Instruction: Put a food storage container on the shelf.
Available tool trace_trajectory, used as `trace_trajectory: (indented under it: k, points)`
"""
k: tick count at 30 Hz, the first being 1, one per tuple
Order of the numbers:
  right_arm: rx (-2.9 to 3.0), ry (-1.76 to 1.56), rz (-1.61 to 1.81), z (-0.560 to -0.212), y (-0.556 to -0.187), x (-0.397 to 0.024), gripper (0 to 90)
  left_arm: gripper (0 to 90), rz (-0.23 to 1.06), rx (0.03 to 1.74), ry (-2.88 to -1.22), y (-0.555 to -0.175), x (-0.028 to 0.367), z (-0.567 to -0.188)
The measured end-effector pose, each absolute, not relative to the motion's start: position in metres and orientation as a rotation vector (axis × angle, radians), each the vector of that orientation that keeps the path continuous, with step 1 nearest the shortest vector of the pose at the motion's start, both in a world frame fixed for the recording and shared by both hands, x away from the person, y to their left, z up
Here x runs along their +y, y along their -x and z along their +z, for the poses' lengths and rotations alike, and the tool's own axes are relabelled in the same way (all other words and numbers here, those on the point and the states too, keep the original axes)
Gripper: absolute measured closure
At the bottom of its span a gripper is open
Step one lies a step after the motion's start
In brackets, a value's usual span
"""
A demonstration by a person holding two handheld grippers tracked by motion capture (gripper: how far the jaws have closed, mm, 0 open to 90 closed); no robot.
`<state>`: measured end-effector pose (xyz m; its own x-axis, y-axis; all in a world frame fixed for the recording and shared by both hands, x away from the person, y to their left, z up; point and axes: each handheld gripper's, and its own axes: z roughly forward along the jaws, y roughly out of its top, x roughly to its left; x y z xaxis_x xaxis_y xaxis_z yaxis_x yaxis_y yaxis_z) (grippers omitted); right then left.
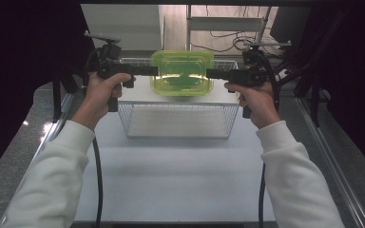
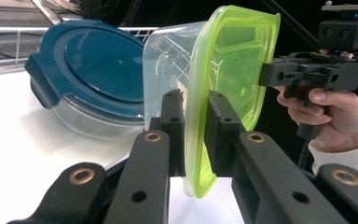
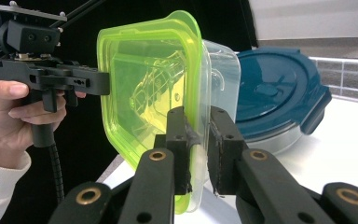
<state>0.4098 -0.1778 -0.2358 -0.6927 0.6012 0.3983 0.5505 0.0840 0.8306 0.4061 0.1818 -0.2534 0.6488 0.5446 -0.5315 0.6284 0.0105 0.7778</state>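
Observation:
A clear plastic container with a yellow-green lid (image 1: 182, 71) hangs in the air above a white wire basket (image 1: 178, 135). My left gripper (image 1: 153, 71) is shut on its left rim and my right gripper (image 1: 211, 73) on its right rim. In the left gripper view the jaws (image 2: 195, 100) pinch the lid's edge (image 2: 228, 70), with the right gripper (image 2: 307, 74) across from them. In the right gripper view the jaws (image 3: 196, 116) clamp the lid and tub rim (image 3: 154, 88), and the left gripper (image 3: 51, 77) holds the far side.
A round glass container with a dark blue lid (image 2: 93, 70) (image 3: 275, 93) rests on the white surface behind the held tub, with a wire wall (image 2: 0, 46) beyond it. The white tabletop (image 1: 176, 175) stretches in front of the basket. Dark curtains flank both sides.

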Motion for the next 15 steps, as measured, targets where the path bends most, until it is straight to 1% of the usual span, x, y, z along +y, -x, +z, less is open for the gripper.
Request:
trace_trajectory:
  k: [9,15]
  points:
    - [2.278,-1.269,1.709,-0.225,-0.434,-0.173,79.2,79.8,-0.089,1.033,-1.617,-0.429,0.183,-0.243]
    - [2.281,-1.344,1.71,-0.226,-0.452,-0.173,79.4,79.7,-0.108,1.068,-1.614,-0.444,0.182,-0.243]
